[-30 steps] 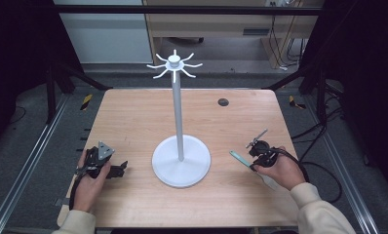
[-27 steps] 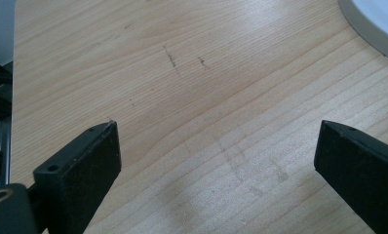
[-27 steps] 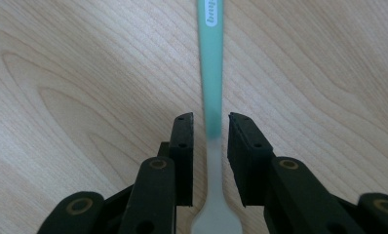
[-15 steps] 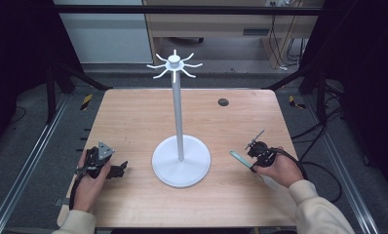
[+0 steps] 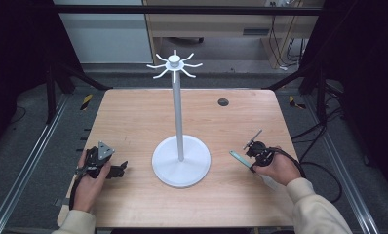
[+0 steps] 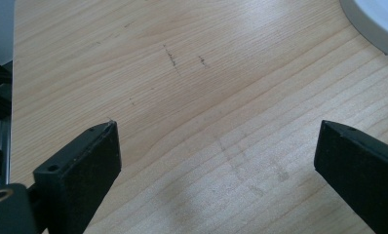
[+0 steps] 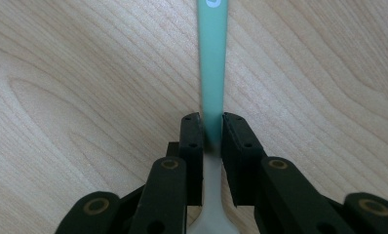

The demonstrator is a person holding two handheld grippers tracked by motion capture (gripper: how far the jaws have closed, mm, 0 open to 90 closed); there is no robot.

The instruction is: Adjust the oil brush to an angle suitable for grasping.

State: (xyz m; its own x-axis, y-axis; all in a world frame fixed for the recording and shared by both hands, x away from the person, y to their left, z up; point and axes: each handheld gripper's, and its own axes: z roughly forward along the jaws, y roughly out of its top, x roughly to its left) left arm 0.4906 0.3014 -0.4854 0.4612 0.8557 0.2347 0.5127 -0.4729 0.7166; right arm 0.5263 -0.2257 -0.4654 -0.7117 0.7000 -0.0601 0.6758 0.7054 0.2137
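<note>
R gripper [image 7: 211, 129] clamped on a thin green strip [image 7: 212, 58], jaws pinched tight on both sides of it; strip runs straight out from the jaws over the wood table [image 7: 85, 73], w/ a white mark near its far end and a pale, whitish part trailing back below the jaws. In high view the R gripper [image 5: 253, 151] sits at the table's right side, near the front, held in the R hand [image 5: 275, 168], green strip [image 5: 238, 158] poking out toward the white stand's round base [image 5: 181, 168], close to it but apart. L gripper [image 6: 216, 146] jaws spread wide, nothing between them, just bare wood under; edge of the white base [image 6: 377, 24] at top right of that view. High view: L gripper [image 5: 118, 169] low on the table, left of the base, in the L hand [image 5: 89, 183]. Stand's pole [image 5: 177, 117] upright at table centre, hook arms on top. Small dark disc [image 5: 223, 102] on table at far right.
</note>
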